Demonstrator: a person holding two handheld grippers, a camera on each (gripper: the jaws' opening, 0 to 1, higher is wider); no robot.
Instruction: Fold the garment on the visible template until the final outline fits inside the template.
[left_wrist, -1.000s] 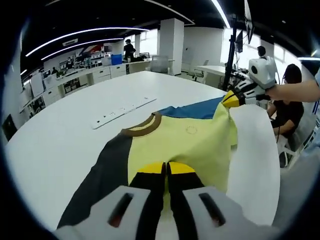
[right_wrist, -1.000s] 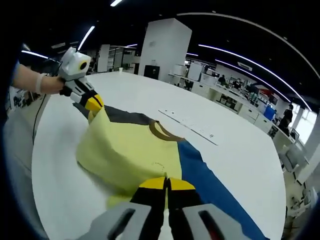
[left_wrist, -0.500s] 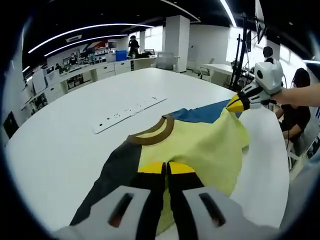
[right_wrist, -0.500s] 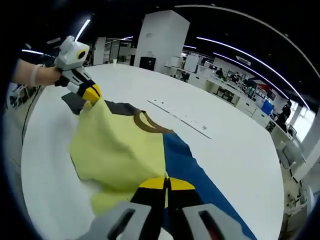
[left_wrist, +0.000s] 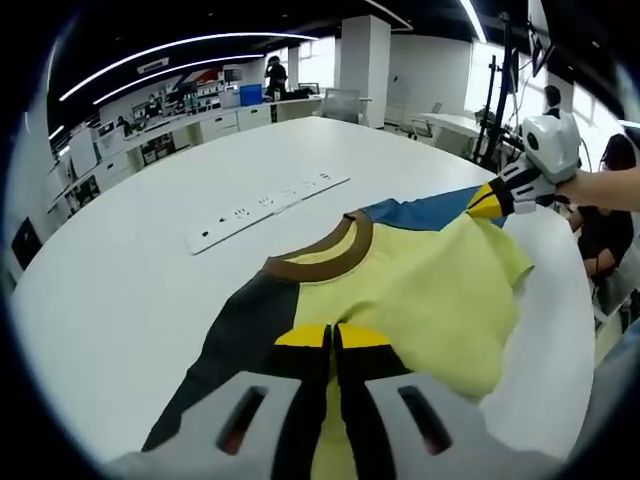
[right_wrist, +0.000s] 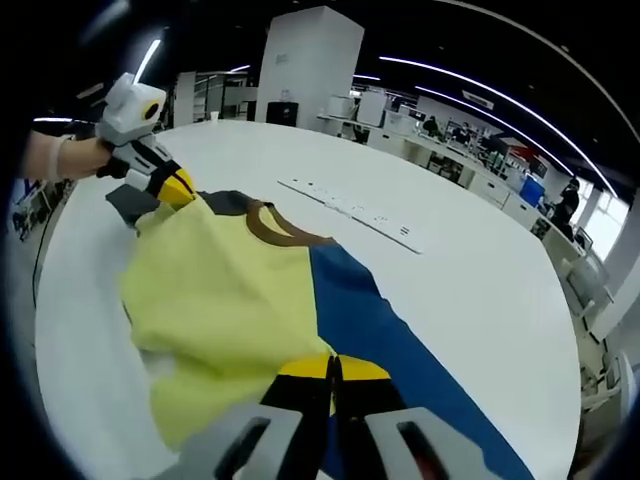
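1. Yellow fabric fills the middle of both views: we count one garment (left_wrist: 420, 290), a shirt with a yellow body, a brown collar (left_wrist: 320, 255), one dark grey sleeve (left_wrist: 235, 345) and one blue sleeve (left_wrist: 420, 212). It lies on one white table (left_wrist: 120, 280), spreading from the centre of the left gripper view toward the lower middle.
2. We count one long white power strip (left_wrist: 268, 203) on the table, upper centre of the left gripper view, well apart from the collar. In the right gripper view it sits at upper centre (right_wrist: 350, 213).
3. We count two grippers. The left gripper (left_wrist: 333, 338) rises from the bottom centre of its own view, its yellow-tipped jaws pressed together with the yellow cloth pinched between them. It appears again at the upper left of the right gripper view (right_wrist: 175, 190), gripping the garment's edge beside the grey sleeve, with a hand (right_wrist: 70, 158) behind it.
4. The right gripper (right_wrist: 333, 368) rises from the bottom centre of its own view, jaws clenched on the cloth where yellow meets blue. At the upper right of the left gripper view it appears again (left_wrist: 490, 203), clamping the fabric where the blue sleeve meets the yellow, lifted off the table, an arm (left_wrist: 610, 190) reaching in from the right edge.
5. Between the two grippers the yellow body sags in folds.
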